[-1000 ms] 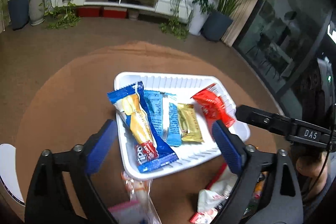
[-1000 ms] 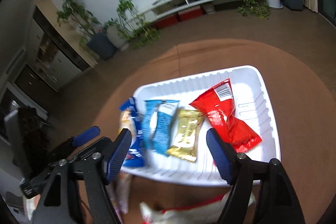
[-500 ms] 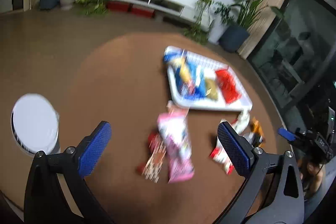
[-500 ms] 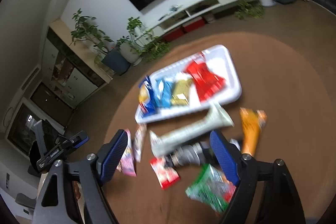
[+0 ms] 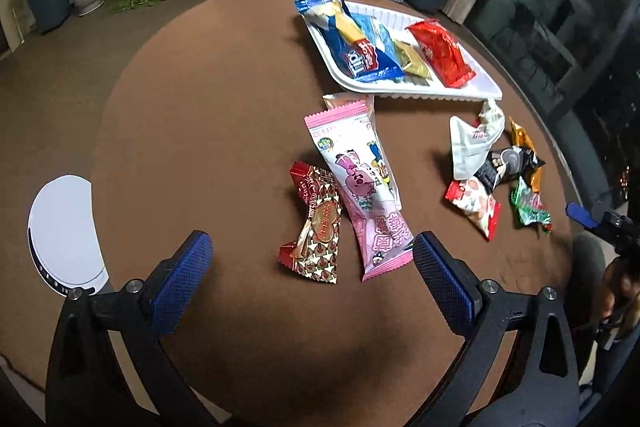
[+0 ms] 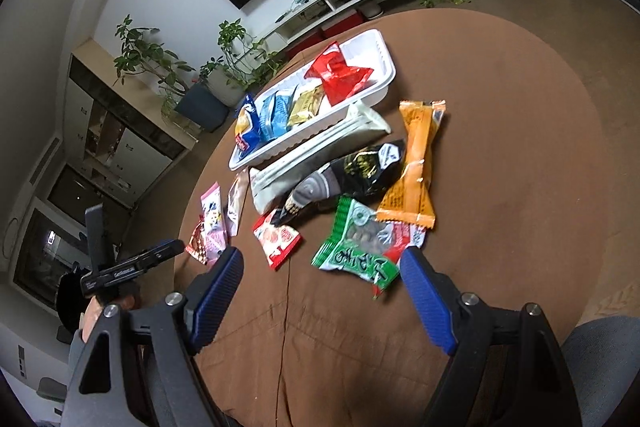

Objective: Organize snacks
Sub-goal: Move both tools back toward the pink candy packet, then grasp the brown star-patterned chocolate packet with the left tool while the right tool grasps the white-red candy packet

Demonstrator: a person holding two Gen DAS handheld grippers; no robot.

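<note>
A round brown surface [image 5: 224, 115] carried a white tray [image 5: 452, 93] and a scatter of loose snacks. In the tray lay four packets side by side: a dark blue packet [image 5: 352, 43], a light blue packet [image 5: 378, 33], a gold packet [image 5: 414, 61] and a red packet [image 5: 442, 53].

The left tool [image 5: 312, 283] hovered above the surface with its blue pads spread wide and nothing between them. Just ahead of it lay a long pink packet [image 5: 362, 183], touching a red-and-gold wrapper [image 5: 318, 223] on its left.

The right tool [image 6: 320, 299] was also spread and empty; its jaws had just been opening. Close in front of it lay a green packet [image 6: 362, 247]. Beyond that sat an orange packet [image 6: 414, 167], a black packet [image 6: 348, 175], a long white packet [image 6: 316, 155] lying just beside the tray's near edge, and a small red-and-white packet [image 6: 276, 237].

A white round device [image 5: 64, 231] sat on the floor beside the surface, at the left edge of the left view.
</note>
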